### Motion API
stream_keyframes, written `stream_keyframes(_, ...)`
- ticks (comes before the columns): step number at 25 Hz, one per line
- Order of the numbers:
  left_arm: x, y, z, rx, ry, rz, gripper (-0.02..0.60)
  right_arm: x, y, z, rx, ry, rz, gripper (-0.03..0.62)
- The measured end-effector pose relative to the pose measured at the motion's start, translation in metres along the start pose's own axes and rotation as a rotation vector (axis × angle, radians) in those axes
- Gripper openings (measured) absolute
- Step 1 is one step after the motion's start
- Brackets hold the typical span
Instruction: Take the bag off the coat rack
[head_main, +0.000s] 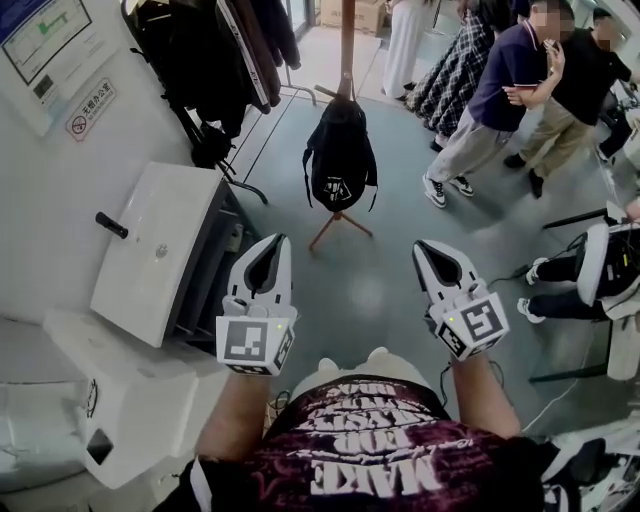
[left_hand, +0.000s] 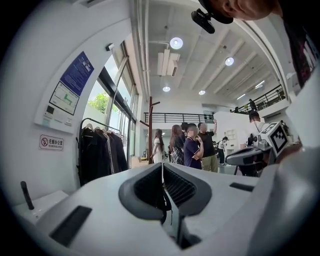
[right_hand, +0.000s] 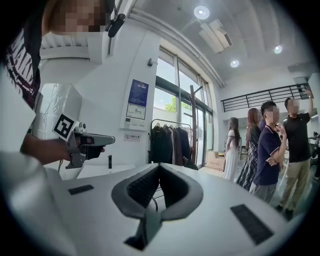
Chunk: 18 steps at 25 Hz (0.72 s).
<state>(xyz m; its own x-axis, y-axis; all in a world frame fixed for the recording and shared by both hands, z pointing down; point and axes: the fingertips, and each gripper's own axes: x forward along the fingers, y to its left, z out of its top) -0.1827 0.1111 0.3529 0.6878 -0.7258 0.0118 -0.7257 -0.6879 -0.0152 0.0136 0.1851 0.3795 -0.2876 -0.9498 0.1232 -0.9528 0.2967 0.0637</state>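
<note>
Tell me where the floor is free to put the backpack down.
The widest free patch is the grey floor between the feet of the coat rack, the left gripper and the right gripper. A narrower strip lies between the backpack and the standing people. Crowded: white basin at left, seated legs and cables at right.

Bright, even daylight pours in through the tall windows (left_hand: 107, 95); round ceiling lamps (left_hand: 176, 43) burn as white hot spots overhead; the pale floor (head_main: 380, 290) shows a soft sheen and only faint shadows; both gripper views bend hard into black corners; the left gripper (left_hand: 162, 169) and right gripper (right_hand: 159, 167) loom soft close to their lenses, the far room sharper.
</note>
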Motion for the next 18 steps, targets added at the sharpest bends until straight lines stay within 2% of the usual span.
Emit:
stream_keyframes(2,-0.001,0.002,-0.003,-0.007,-0.003,-0.014,0.008,-0.001,0.003,-0.002,-0.002,0.011,-0.005,0.009)
stream_keyframes(10,0.004,0.009,-0.015,-0.036,-0.005,-0.027,0.02,0.007,-0.006,-0.017,0.021,0.059,-0.008,0.122)
stream_keyframes(13,0.017,0.008,-0.017,-0.043,0.0,-0.042,0.065,0.014,-0.018,-0.02,0.027,0.061,-0.007,0.127)
stream_keyframes(18,0.042,0.011,-0.018,-0.031,0.014,-0.032,0.083,0.034,-0.039,-0.02,0.041,0.049,0.003,0.133)
